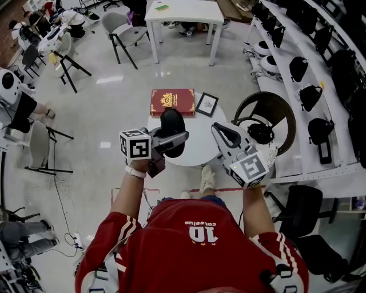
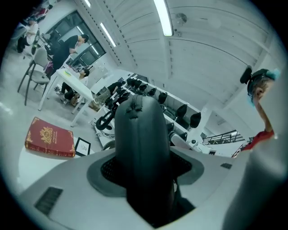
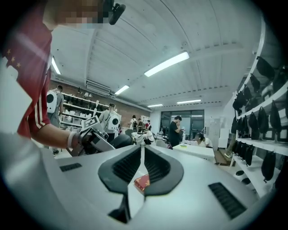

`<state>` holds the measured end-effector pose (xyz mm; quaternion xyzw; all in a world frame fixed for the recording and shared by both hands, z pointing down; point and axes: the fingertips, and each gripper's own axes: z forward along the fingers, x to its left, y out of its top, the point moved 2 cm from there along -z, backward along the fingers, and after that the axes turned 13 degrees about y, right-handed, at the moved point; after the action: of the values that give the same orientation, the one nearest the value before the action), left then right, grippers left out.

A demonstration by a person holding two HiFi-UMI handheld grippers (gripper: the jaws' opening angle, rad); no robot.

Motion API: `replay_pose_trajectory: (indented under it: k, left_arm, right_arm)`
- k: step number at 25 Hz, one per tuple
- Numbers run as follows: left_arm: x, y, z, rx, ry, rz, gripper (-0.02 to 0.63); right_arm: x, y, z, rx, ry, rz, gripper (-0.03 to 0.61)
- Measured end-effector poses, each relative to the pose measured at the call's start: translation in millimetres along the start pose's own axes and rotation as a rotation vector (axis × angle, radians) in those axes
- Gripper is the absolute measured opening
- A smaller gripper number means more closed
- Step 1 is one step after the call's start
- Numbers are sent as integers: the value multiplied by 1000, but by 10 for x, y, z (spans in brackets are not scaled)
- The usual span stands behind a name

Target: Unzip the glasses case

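Note:
The black glasses case (image 1: 171, 123) hangs above the round white table (image 1: 197, 150), with my left gripper (image 1: 173, 139) shut on it. In the left gripper view the case (image 2: 141, 134) stands up between the jaws, its zipper seam facing the camera and the zip pull (image 2: 131, 109) near the top. My right gripper (image 1: 221, 131) is to the right of the case, apart from it, jaws shut on nothing. In the right gripper view the pads (image 3: 130, 164) meet, and the case (image 3: 120, 140) shows far off at left.
A red book (image 1: 172, 102) and a small framed picture (image 1: 206, 104) lie at the table's far edge. A dark round chair (image 1: 269, 114) stands to the right, beside white shelves (image 1: 320, 68) of black bags. A white desk (image 1: 183, 12) and chairs stand farther back.

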<state>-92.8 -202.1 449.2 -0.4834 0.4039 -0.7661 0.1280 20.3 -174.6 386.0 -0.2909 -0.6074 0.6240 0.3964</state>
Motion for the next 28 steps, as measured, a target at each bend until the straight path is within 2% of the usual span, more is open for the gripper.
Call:
replay_pose_trajectory:
  k: [6,17,22,28]
  left_arm:
    - [365,-74,233,-4,36,-74,270]
    - [1181,-481,902,90,106,-215,270]
    - [1556,-684,1215,125,141,-256,270]
    - [2081,-1130,1502,191,218,-320,272]
  right_arm:
    - [-92,-133,3,6,-8,46,35]
    - [-435,-452,-9,38,-35,146,34]
    - [-591,-575,56,52,-15,165,35]
    - [-722,-735,160,92,37,169,35]
